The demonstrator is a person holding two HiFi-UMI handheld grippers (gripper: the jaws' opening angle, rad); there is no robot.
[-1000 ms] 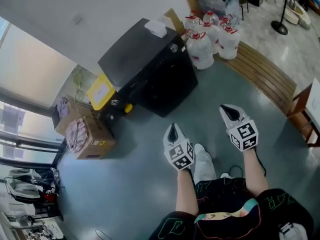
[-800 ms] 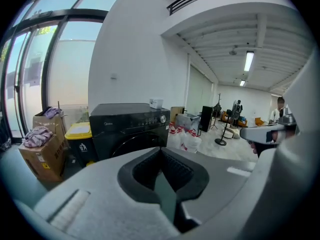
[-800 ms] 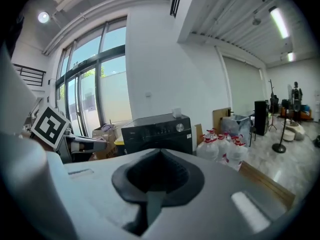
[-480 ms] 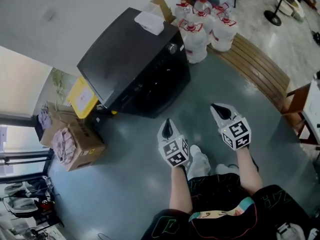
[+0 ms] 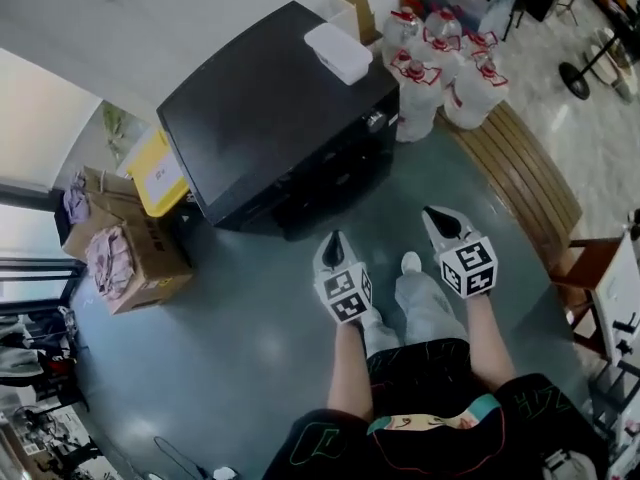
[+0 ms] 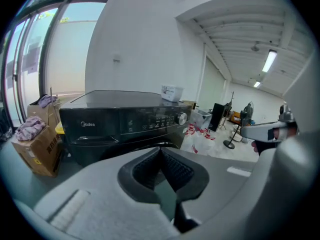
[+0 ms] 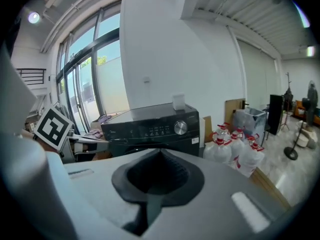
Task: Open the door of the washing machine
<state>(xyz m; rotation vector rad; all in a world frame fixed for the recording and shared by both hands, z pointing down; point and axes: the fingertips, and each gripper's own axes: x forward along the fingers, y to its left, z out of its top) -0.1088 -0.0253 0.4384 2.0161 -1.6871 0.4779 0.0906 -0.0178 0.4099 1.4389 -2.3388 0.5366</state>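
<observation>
At far left of the head view: open brown cardboard box (image 5: 150,268) holding a bundle of pink cloth (image 5: 108,260), standing on the grey-green floor (image 5: 230,348).

Just right of it: flat yellow plastic container (image 5: 155,173), set against the washer's side.

Centre: black front-loading washing machine (image 5: 270,108), glossy flat top, against the white wall. Control panel faces the person, with a round silver knob (image 7: 180,127) at its right end. Only the upper rim of the door shows, just below the panel, in the left gripper view; neither gripper touches it.

On the machine's top, right rear corner: small white rectangular box (image 5: 338,51).

Left gripper (image 5: 335,242): grey, marker cube behind, pointing at the machine's front and slanting down. Jaws pressed together, nothing between them. Near the washer, apart from it.

Right gripper (image 5: 444,224): same build, level with the left one, aimed the same way. Jaws likewise together and empty.

Right of the machine: cluster of clear plastic water jugs with red caps (image 5: 440,68), standing on the floor.

Far right: long slatted wooden bench (image 5: 530,183), running diagonally behind the jugs.
</observation>
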